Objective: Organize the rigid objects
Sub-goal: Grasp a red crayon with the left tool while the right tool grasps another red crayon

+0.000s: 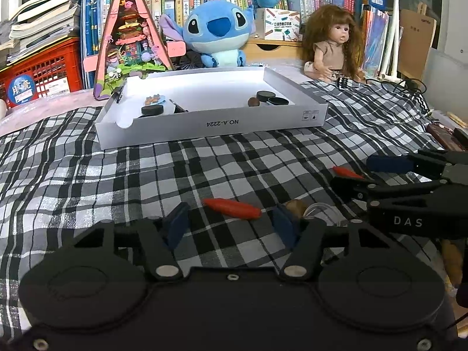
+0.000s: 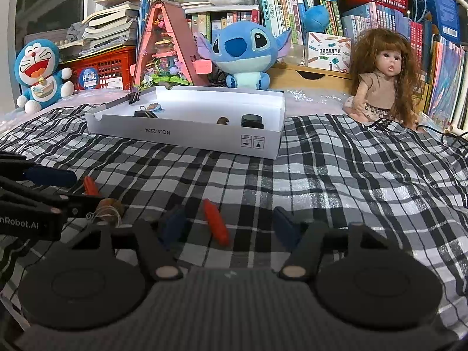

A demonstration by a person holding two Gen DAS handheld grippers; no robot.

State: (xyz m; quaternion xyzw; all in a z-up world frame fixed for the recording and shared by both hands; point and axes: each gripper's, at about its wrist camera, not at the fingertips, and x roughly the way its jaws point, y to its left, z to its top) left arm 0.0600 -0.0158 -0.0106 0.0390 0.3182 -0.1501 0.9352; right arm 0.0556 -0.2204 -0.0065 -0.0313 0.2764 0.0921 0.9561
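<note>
A black-and-white checked cloth [image 1: 146,169] covers the bed, with crowded bookshelves [image 2: 292,8] behind. A white box [image 1: 210,128] sits on the cloth. 2 red pegs lie in front: one [image 1: 232,208] between the open left tongs [image 1: 229,226], another [image 2: 216,223] between the open right tongs [image 2: 231,225], neither gripped.

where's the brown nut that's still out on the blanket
In the left wrist view the brown nut lies on the plaid blanket, just right of the left hand-held gripper, beside a clear ring.
</note>
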